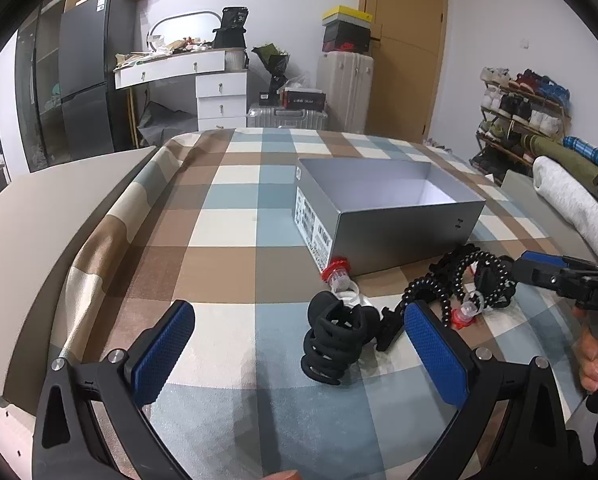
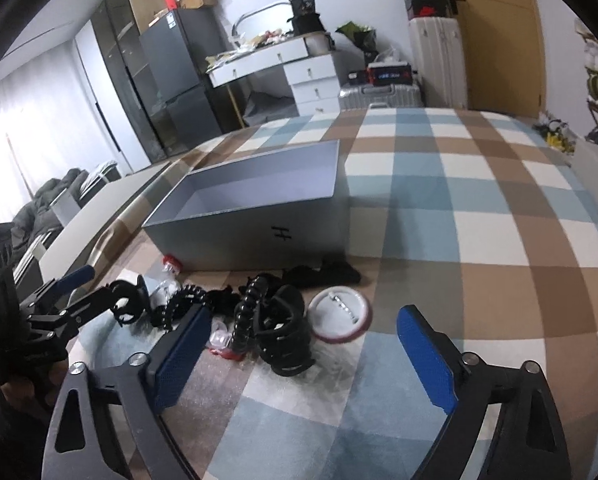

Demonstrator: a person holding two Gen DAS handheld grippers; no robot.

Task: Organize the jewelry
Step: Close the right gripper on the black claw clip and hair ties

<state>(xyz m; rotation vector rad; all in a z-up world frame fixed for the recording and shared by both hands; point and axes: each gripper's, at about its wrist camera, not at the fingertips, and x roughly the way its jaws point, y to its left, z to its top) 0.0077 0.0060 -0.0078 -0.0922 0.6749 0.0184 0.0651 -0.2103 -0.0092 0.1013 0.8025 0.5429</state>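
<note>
I hold both grippers, left gripper (image 1: 299,344) and right gripper (image 2: 303,356), spread wide and gripping nothing, low in frame, the hair claw (image 2: 285,336) between the right pads, grey box (image 2: 259,216) above.

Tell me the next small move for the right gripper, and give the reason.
Probably ease the right gripper forward and down around the black claw clip, then close. Its jaws stand open with nothing between the pads, the clip lies just ahead of them on the checked cloth, and the grey box behind the pile looks empty.
</note>
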